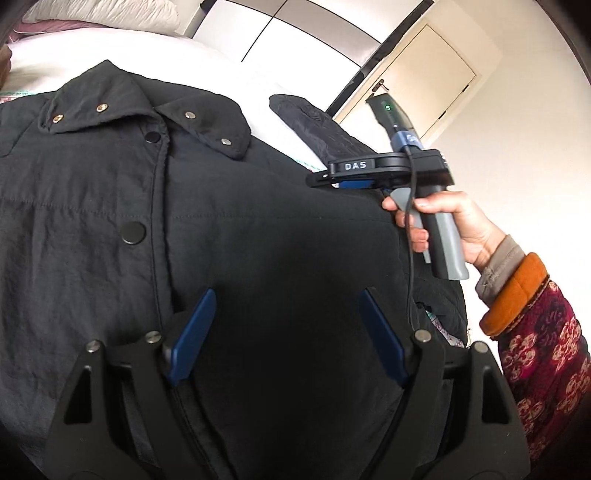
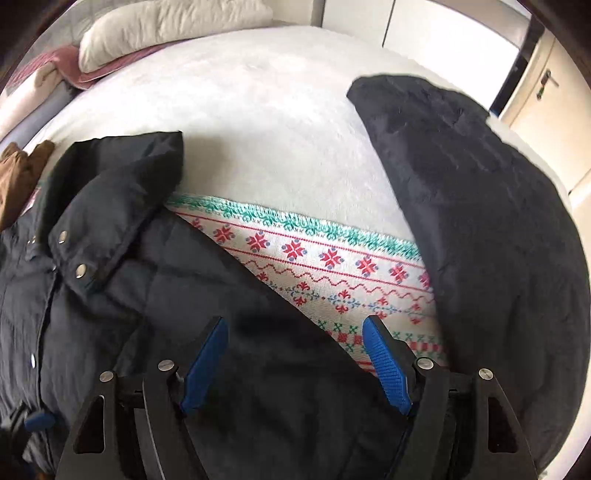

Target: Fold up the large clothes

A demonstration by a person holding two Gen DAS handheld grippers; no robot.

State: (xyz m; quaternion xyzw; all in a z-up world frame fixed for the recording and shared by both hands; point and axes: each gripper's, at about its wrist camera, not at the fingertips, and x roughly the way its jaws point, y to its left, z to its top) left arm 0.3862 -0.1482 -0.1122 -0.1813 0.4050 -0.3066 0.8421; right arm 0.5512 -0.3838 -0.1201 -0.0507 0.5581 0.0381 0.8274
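White bedding [image 2: 258, 122] is covering the bed and is filling the upper middle of the right wrist view, with a pillow [image 2: 166, 26] lying at the upper left. On it a black jacket [image 1: 221, 240] is lying spread out, its front facing up and its snap collar [image 1: 147, 110] sitting in the upper left of the left wrist view. One sleeve [image 2: 480, 221] is stretching out along the right side of the right wrist view, apart from the body of the jacket. Between them a patterned blanket [image 2: 332, 266] with red and green stitching is showing.

At the lower middle of its own view, the left gripper [image 1: 288, 336] is hovering over the jacket's front with its blue pads wide apart, holding nothing. In the lower part of the right wrist view, the right gripper [image 2: 295, 362] is also standing with jaws spread, over the jacket's edge. In the left wrist view, the person's right hand [image 1: 454, 229] is holding its handle at the right of the frame. A door [image 1: 424, 74] is standing at the upper right.
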